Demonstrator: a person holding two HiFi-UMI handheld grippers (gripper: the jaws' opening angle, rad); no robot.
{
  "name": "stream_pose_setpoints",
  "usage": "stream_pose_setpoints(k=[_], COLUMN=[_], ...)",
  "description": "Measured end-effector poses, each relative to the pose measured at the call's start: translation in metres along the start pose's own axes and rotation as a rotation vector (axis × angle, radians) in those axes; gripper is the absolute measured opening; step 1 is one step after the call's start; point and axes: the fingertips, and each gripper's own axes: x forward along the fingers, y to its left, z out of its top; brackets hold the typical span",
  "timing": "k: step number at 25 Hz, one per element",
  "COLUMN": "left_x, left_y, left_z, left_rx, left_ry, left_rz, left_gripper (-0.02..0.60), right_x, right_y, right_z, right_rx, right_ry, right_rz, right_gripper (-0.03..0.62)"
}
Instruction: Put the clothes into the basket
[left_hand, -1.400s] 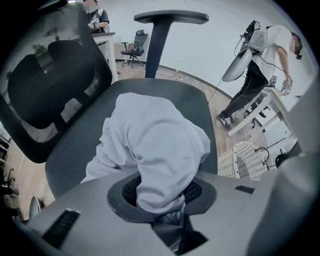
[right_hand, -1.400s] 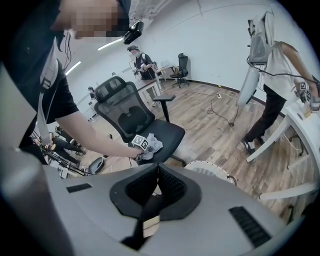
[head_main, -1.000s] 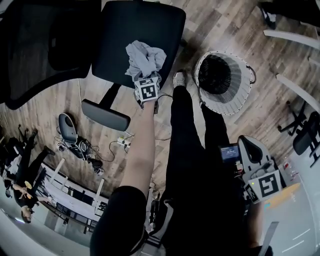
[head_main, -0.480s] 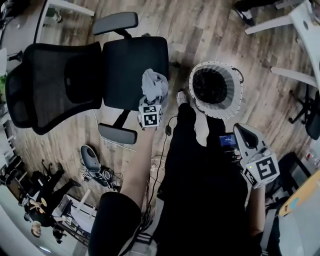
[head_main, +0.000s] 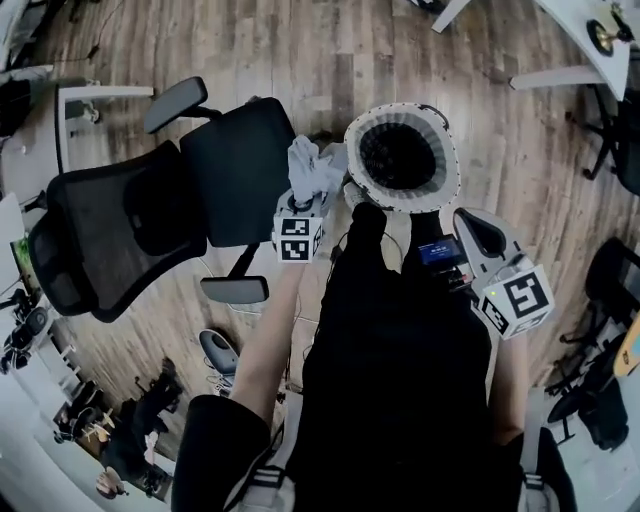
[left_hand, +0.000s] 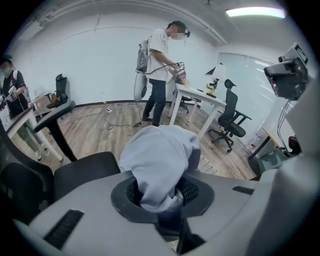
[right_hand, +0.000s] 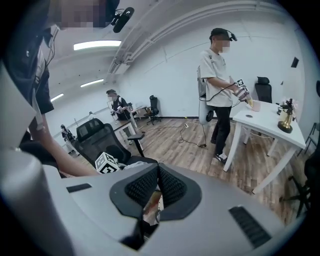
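Note:
A crumpled pale grey garment (head_main: 312, 168) hangs bunched in my left gripper (head_main: 304, 196), which is shut on it just left of the basket rim and off the chair seat. In the left gripper view the cloth (left_hand: 159, 159) fills the gap between the jaws and drapes over my left gripper (left_hand: 160, 192). The round white woven basket (head_main: 436, 196) with a dark inside stands on the wood floor. My right gripper (head_main: 468, 222) sits below and right of the basket. In its own view my right gripper (right_hand: 157, 169) is shut, pads touching, nothing between them.
A black office chair (head_main: 150, 215) stands left of the basket, its armrest (head_main: 234, 290) near my left arm. My legs and a shoe (head_main: 355, 193) touch the basket's near side. White desk legs (head_main: 560, 78) lie at the upper right. Other people (left_hand: 160, 75) work at desks farther off.
The left gripper has lifted the grey garment off the chair seat and carried it right, up to the basket's rim. The right gripper has risen and come closer to the basket.

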Motion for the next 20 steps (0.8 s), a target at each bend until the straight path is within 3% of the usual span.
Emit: stream_pose_setpoints(k=[5,10,20], left_x=[0.012,0.030,0.106], left_y=[-0.064,-0.127,-0.202], left_z=[0.031,0.036,0.020], left_rx=[0.042,0.066,0.043], left_ry=[-0.010,0.029,0.122], left_rz=[-0.079,-0.158,-0.184], left_gripper=[0.084,0.084,0.084], right_x=[-0.028,-0.052,-0.048], right_y=[-0.034,-0.069,-0.114], right_z=[-0.009,-0.024,-0.047], right_rx=[0.038,0.063,0.062], right_ry=[-0.042,-0.041,0.029], right_rz=[-0.051,-0.076,0.046], right_gripper=[0.017,0.017,0.017])
